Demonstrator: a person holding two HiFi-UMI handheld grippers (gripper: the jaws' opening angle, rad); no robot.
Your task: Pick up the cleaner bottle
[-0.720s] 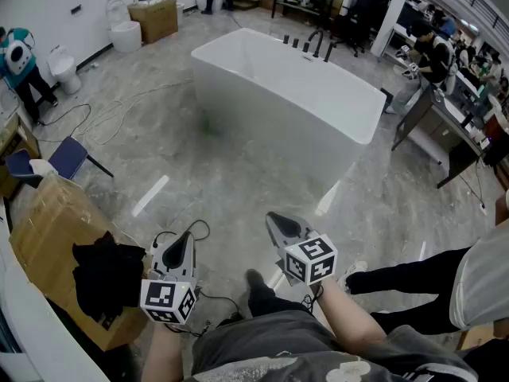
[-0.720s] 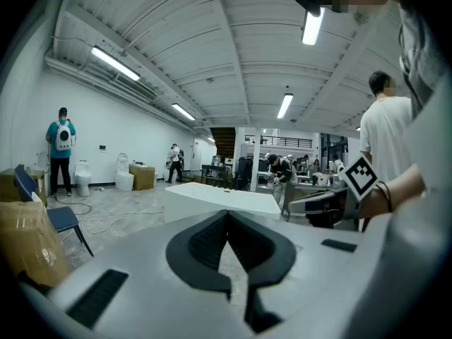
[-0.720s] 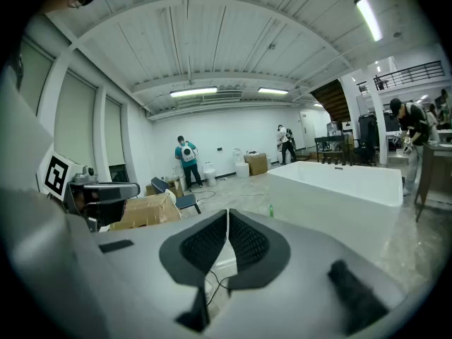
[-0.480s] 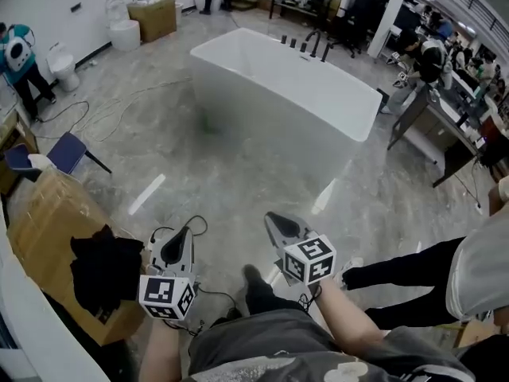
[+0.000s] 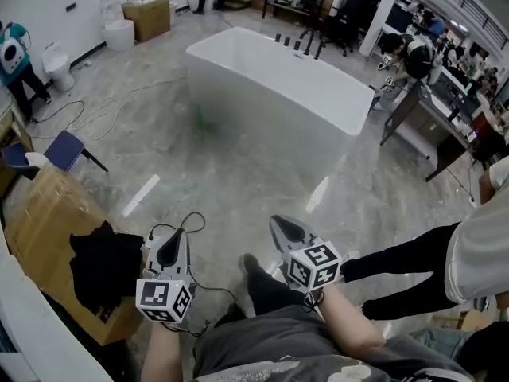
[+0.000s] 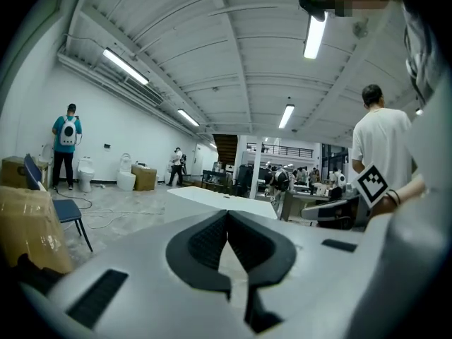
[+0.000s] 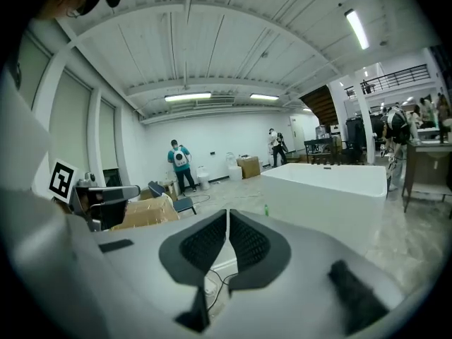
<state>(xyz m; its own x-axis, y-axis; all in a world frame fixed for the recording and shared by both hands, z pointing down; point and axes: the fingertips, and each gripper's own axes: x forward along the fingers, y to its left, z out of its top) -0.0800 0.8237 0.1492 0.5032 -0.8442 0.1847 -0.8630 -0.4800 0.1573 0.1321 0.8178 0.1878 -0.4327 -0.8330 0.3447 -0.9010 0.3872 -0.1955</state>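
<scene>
A small green thing point(image 5: 201, 119), maybe the cleaner bottle, stands on the floor against the near side of the white bathtub point(image 5: 280, 84); it is too small and blurred to be sure. It also shows as a green speck point(image 7: 266, 209) in the right gripper view. My left gripper point(image 5: 180, 235) is held low at the left, jaws shut and empty. Level with it on the right, my right gripper point(image 5: 280, 223) is shut on nothing too. Both point toward the tub from well short of it. In their own views the left gripper point(image 6: 227, 215) and right gripper point(image 7: 227, 215) have pads touching.
A cardboard box point(image 5: 44, 233) with a black cloth point(image 5: 102, 265) sits at my left, a blue chair point(image 5: 65, 150) beyond it. Cables point(image 5: 191, 223) trail on the floor. A person's legs point(image 5: 402, 265) stretch in from the right. Desks point(image 5: 445, 110) stand at the right, toilets point(image 5: 118, 30) at the back left.
The head view has drifted slightly, so the tub sits a little further up and left in the picture. Both grippers stay shut in much the same place.
</scene>
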